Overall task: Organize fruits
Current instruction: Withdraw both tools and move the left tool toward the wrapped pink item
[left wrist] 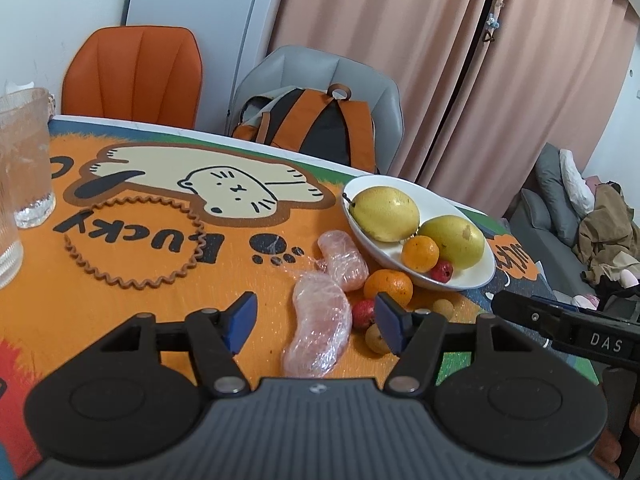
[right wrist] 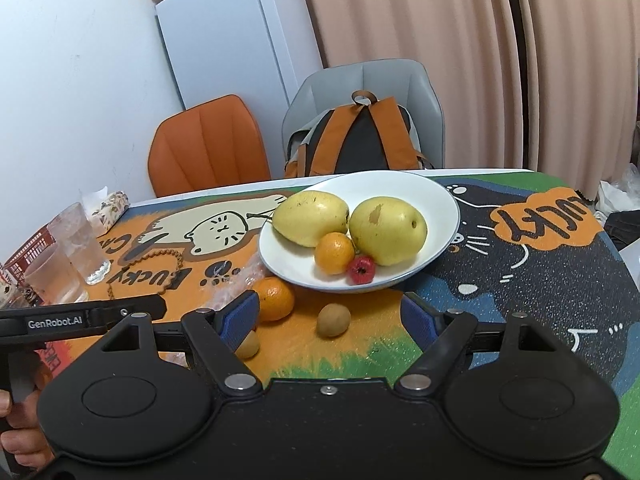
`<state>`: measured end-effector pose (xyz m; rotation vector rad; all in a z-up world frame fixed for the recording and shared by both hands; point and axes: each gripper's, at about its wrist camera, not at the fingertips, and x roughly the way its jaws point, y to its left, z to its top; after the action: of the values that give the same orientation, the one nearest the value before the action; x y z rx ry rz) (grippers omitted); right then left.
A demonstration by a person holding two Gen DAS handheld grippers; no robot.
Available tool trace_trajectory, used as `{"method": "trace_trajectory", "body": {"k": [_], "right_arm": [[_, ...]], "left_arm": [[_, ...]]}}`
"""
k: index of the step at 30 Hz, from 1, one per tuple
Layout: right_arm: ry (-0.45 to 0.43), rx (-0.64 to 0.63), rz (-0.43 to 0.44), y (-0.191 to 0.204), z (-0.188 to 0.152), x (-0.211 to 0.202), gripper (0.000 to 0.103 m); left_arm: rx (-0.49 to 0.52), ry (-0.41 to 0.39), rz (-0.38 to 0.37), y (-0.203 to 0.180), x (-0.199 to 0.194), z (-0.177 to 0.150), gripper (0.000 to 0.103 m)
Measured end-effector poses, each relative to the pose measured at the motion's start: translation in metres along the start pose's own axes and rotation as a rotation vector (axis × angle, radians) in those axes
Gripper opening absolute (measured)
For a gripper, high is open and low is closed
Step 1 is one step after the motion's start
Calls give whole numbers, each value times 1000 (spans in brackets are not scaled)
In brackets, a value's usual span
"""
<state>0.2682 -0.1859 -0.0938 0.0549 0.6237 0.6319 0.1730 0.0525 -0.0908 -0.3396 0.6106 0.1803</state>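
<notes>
Hovering low over the table (left wrist: 120, 264), both tools, left (left wrist: 316, 322) and right (right wrist: 328, 322), gape wide, holding nothing.

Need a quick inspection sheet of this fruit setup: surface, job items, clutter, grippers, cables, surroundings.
Surface: table under cartoon cat mat.
Job's things: white plate holds two pears, an orange, a red fruit; loose orange, brown fruit and two plastic-wrapped fruits on mat.
Clutter: glasses, round trivet.
Grippers: left gripper and right gripper open, empty.
Cables: nothing seen.
Surroundings: orange chair, backpack on grey chair, fridge, curtain.
</notes>
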Motion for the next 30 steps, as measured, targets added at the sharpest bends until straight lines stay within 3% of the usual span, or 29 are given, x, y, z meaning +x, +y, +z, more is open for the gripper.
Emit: {"method": "trace_trajectory", "body": {"k": [13,25,30], "right_arm": [[13,-11,42,16,-6,-4,77],[27,-20,31,20,-13,0,77],[38,-18,5,16,-14,11,77]], "left_arm": [[3,48,-29,-4,23,-15,55],[19,65,11,-8,46,-22,46],[31,63,21,-8,48,-21,36]]}}
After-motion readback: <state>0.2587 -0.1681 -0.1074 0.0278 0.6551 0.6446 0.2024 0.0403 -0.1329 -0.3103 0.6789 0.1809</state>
